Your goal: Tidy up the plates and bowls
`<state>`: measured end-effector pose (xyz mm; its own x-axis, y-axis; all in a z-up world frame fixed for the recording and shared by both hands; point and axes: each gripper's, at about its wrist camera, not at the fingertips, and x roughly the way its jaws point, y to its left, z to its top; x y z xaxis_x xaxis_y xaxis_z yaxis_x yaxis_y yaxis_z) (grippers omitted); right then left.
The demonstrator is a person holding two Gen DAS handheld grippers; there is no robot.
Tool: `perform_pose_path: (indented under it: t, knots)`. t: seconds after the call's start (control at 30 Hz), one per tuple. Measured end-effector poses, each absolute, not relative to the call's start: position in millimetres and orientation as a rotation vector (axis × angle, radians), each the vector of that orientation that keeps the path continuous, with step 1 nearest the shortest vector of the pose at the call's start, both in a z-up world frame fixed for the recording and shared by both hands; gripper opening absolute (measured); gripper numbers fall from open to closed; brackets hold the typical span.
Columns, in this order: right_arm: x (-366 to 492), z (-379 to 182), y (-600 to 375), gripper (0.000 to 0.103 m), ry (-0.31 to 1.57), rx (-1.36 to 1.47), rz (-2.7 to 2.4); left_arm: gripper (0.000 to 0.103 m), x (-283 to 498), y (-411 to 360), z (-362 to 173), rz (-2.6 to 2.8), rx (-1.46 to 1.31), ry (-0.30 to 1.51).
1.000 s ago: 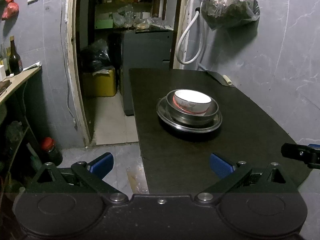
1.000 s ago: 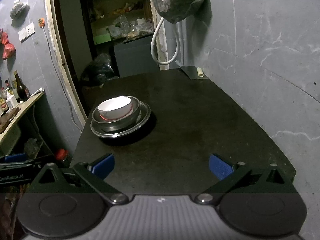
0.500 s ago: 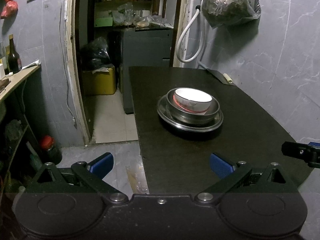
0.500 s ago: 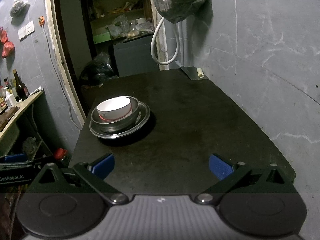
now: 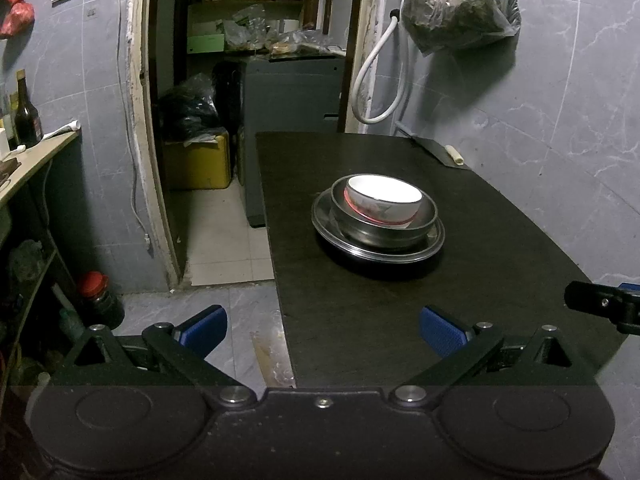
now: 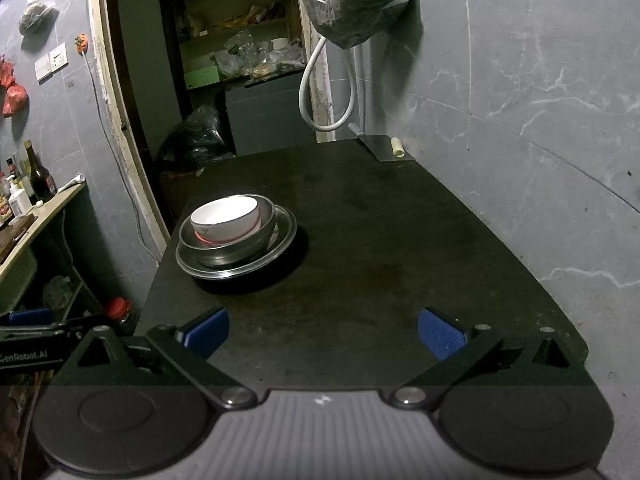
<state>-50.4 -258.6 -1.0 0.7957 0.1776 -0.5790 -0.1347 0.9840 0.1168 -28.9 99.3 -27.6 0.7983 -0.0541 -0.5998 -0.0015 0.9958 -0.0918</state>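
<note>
My left gripper and right gripper both have jaws wide open, holding nothing. The white bowl sits in the metal bowl on the plate, near the desk's left edge.

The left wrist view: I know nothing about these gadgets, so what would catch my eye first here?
Probably the bright white bowl, nested in a steel bowl on a steel plate, out on the dark table. Next, the blue fingertips of the left gripper, wide open near the table's front edge. Then the bulging plastic bag hanging on the grey wall above.
</note>
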Motion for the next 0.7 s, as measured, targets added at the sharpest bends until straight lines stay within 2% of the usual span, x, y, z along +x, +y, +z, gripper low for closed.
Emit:
perform_pose_path:
  t: [0.7]
  knots:
    - [-52.4, -0.2, -261.5, 0.103, 0.620, 0.067, 0.162, 0.102, -30.0, 98.5, -29.8, -0.037, -0.095, 0.654]
